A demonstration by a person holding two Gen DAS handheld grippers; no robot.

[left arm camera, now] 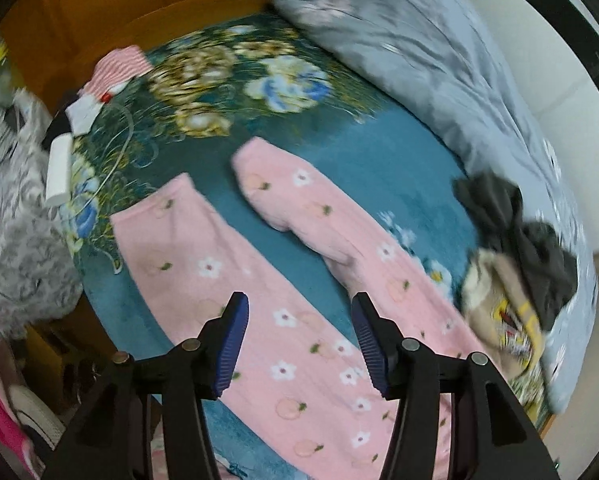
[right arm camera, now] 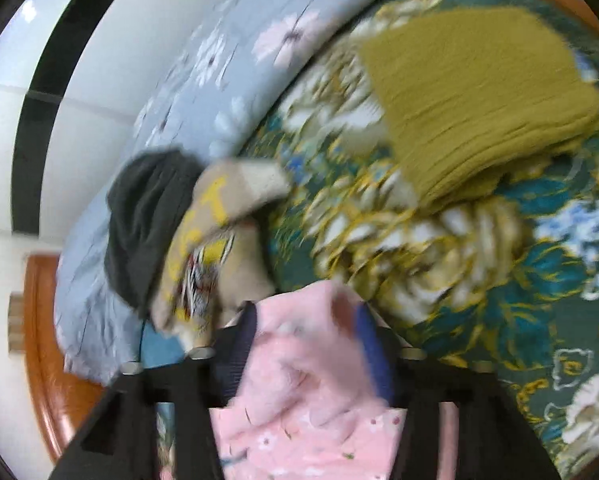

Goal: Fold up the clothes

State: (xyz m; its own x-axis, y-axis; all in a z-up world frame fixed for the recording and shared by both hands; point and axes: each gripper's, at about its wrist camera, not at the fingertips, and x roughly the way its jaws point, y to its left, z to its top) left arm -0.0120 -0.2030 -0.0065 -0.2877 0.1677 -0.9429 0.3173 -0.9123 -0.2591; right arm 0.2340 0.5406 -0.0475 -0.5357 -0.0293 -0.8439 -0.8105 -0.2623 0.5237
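Pink fleece trousers [left arm camera: 259,280] with white flowers lie spread on the teal floral bed cover [left arm camera: 379,152], both legs reaching away from me. My left gripper [left arm camera: 301,344] hovers over the trousers' upper part, open, blue pads wide apart and nothing between them. In the blurred right wrist view, a bunched-up part of the pink trousers [right arm camera: 299,368] fills the gap of my right gripper [right arm camera: 305,354]. Its jaws stand wide apart and the cloth looks loose between them.
A dark grey garment [left arm camera: 539,248] and a beige printed one [left arm camera: 499,312] are piled at the right, against a grey-blue duvet [left arm camera: 419,48]. A folded olive knit [right arm camera: 479,100] lies farther off. At the left lie a striped cloth [left arm camera: 119,66], a white charger [left arm camera: 59,168] with its cable, and grey fluffy fabric [left arm camera: 19,248].
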